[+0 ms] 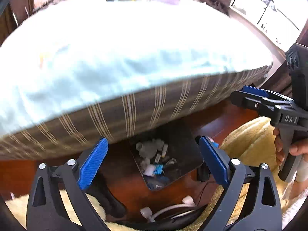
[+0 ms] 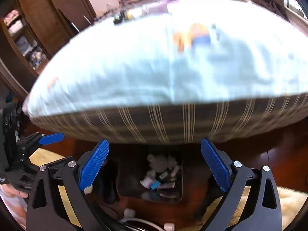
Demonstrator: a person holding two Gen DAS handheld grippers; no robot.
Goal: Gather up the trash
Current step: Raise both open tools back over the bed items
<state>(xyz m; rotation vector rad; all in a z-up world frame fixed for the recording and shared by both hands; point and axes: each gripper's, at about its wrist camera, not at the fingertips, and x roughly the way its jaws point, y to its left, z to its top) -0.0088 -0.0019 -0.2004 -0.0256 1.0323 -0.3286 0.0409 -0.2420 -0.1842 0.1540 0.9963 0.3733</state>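
Both grippers were held above a dark bin that stood on the wood floor, tucked partly beneath the edge of the bed. The left gripper was recorded with its jaws spread wide and nothing between the blue pads; the right gripper was likewise wide open and empty, though a small pale scrap appeared to cling to the lower end of one pad (what it was could not be told). Trash was seen already lying in the bin: crumpled tissue, small tubes and a blue wrapper. White plugs and cable lay on the floor nearer the cameras, with a cream rug beside. Both views were blurred, so finer detail was not noted. It was judged that a drop had likely been made and a further piece was to be sought; for that, the cable should be avoided, and each release should be made squarely over the bin mouth, clear of the bed's overhang.
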